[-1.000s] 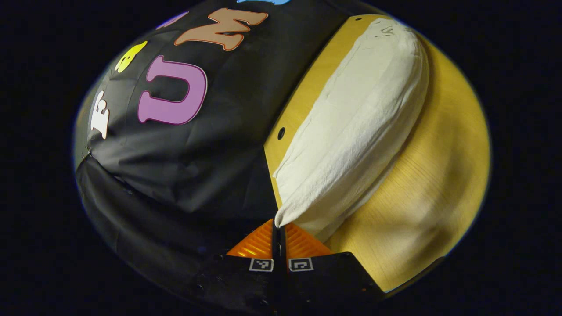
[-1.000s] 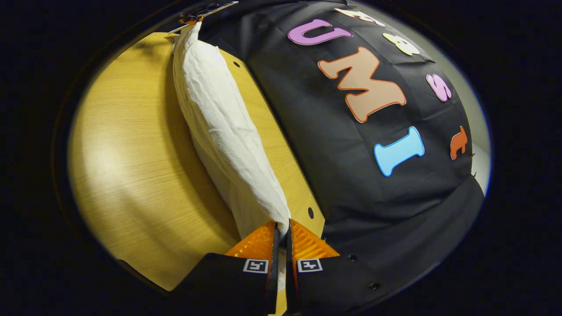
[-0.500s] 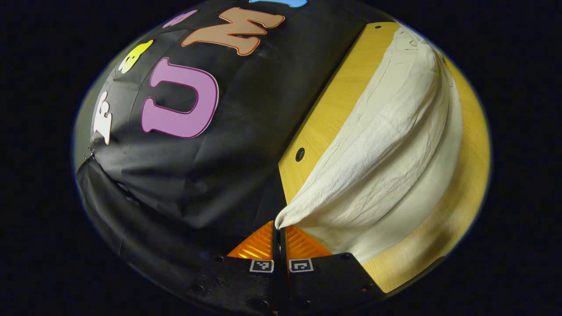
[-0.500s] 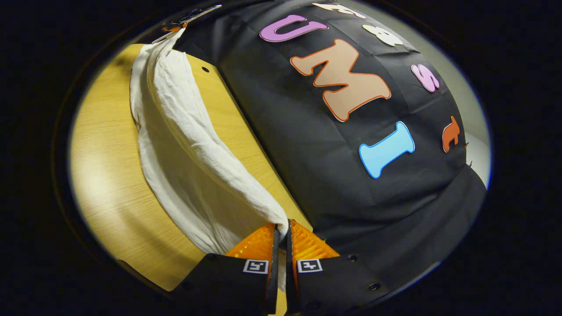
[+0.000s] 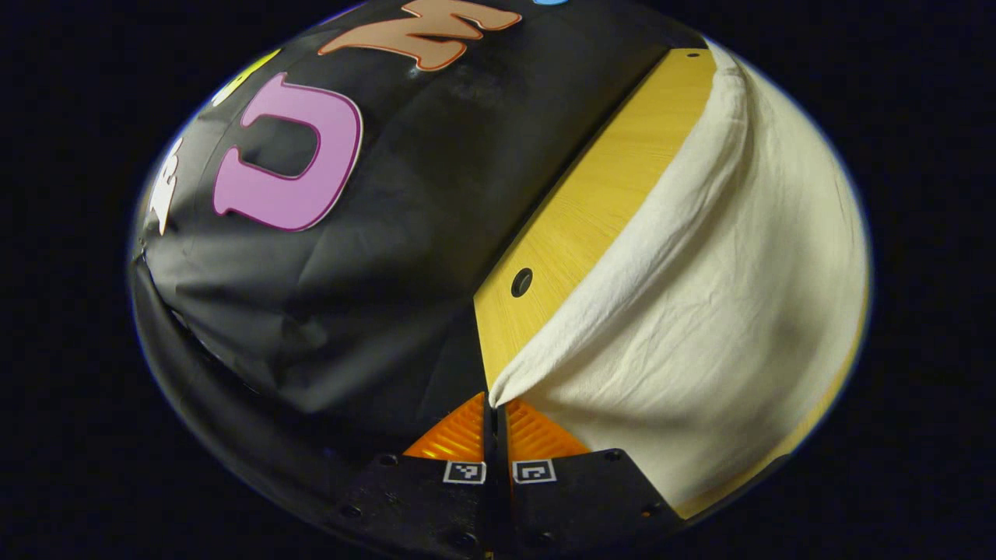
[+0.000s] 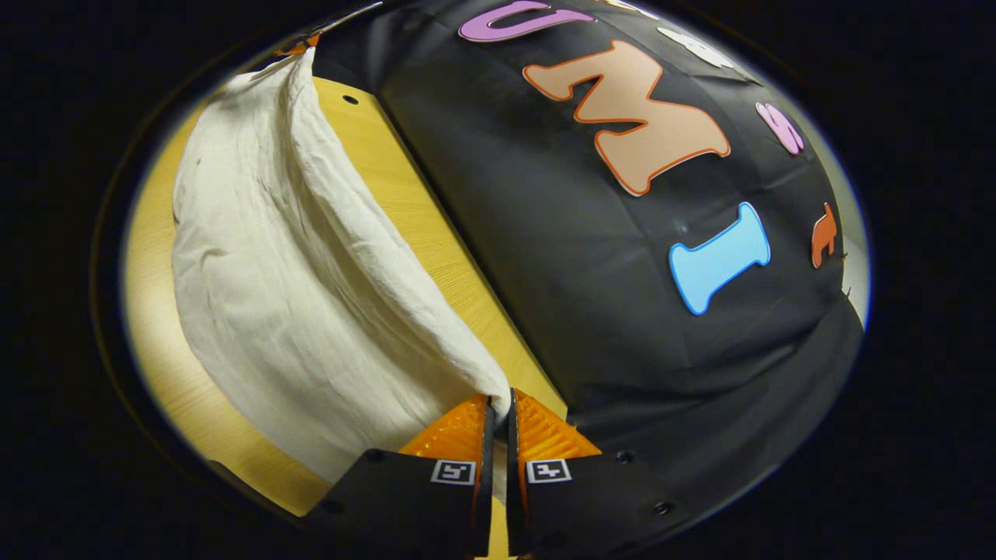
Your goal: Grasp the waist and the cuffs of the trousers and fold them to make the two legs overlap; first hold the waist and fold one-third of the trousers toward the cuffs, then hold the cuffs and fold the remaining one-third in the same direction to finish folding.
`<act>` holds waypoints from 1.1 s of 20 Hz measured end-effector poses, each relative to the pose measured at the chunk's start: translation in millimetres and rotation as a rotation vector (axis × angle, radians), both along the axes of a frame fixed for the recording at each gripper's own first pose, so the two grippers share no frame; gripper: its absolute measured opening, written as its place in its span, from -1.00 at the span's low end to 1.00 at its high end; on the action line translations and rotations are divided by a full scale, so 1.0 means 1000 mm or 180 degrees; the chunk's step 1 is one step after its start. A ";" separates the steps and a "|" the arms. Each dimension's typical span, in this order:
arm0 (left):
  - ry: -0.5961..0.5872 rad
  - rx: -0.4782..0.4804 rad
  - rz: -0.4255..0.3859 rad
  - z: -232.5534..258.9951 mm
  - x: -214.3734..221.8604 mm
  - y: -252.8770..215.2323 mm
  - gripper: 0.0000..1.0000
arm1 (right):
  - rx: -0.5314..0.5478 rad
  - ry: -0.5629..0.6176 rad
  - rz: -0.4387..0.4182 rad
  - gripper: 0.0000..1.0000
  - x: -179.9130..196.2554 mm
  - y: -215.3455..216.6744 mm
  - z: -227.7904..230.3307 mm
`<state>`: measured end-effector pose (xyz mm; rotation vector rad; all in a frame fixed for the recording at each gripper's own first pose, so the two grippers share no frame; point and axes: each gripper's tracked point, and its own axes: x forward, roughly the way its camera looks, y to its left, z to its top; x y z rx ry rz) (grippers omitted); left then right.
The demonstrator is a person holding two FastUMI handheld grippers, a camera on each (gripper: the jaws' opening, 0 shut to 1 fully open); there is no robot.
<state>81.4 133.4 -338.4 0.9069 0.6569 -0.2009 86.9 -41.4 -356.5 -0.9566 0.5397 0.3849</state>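
With both the left hand-held gripper (image 5: 495, 406) and right hand-held gripper (image 6: 498, 404) clamped on the trousers (image 5: 724, 311), I judge I'm mid-fold; next I lay the lifted edge flat on the worktop (image 5: 591, 210).

Black hand-held gripper (image 5: 494, 404) body, screws, seemingly square coded markers

Not much room here. The booth wall (image 5: 373, 257) runs right along the desk (image 5: 591, 202) edge, so nothing passes on that side. A narrow bare strip of desk sits between wall and trousers (image 5: 724, 311). In the right gripper view the trousers (image 6: 280, 264) drape over most of the desk (image 6: 405, 187), leaving bare wood at the rim.
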 end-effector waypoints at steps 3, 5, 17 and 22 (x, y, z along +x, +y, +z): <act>-0.0022 0.0071 -0.0037 -0.015 0.020 -0.008 -1.00 | -0.0032 0.0146 -0.0087 -0.76 0.007 0.008 -0.032; -0.0035 0.0035 -0.0097 -0.028 0.032 -0.016 -1.00 | -0.0051 0.0201 -0.0214 -0.75 0.009 0.011 -0.044; -0.0169 -0.0590 0.0087 -0.009 0.024 -0.060 0.89 | 0.0683 0.0098 -0.1408 1.00 0.001 -0.039 -0.016; -0.0339 -0.1334 0.0303 0.041 0.012 -0.107 0.89 | 0.1306 0.0218 -0.1997 1.00 -0.032 -0.069 -0.009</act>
